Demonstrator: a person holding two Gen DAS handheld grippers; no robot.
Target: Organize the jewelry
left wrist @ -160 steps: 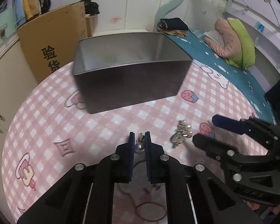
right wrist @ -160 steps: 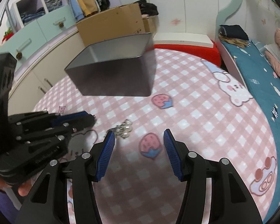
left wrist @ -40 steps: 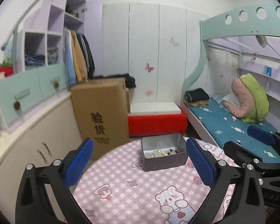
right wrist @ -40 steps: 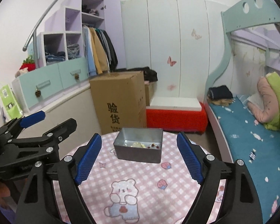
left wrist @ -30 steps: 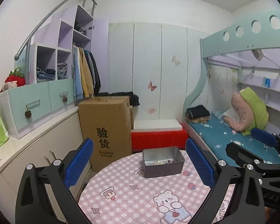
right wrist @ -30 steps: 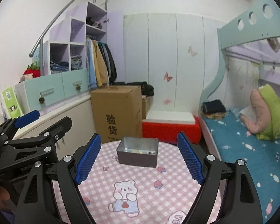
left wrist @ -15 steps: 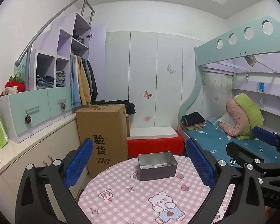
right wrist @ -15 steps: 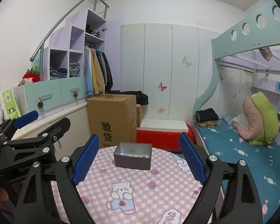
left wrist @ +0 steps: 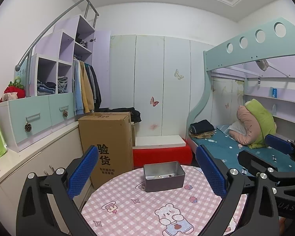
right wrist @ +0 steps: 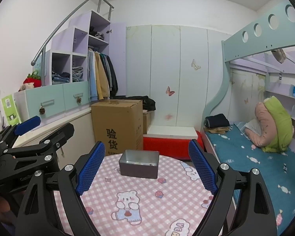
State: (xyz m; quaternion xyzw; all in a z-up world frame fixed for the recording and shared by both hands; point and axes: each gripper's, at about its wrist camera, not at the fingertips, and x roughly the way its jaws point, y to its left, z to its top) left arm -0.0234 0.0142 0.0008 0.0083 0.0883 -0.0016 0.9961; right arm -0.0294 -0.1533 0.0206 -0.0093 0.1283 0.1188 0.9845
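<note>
Both the left gripper (left wrist: 147,169) and right gripper (right wrist: 146,165) stand released, empty, well back from the tin (left wrist: 164,176) ahead; the jewelry (left wrist: 163,175) seems stored, so nothing remains to pick.

Left hand-held gripper (left wrist: 147,172): two matt black angular arms, each ending in a blue pad (left wrist: 82,172) with a fine grid texture; round silver screw heads sat at the joints. Right hand-held gripper (right wrist: 146,166): the same build, black arms, blue gridded fingers (right wrist: 91,165), silver screws. White lettering marked both black bodies, cut off at the frame edges and perhaps a maker's name.
</note>
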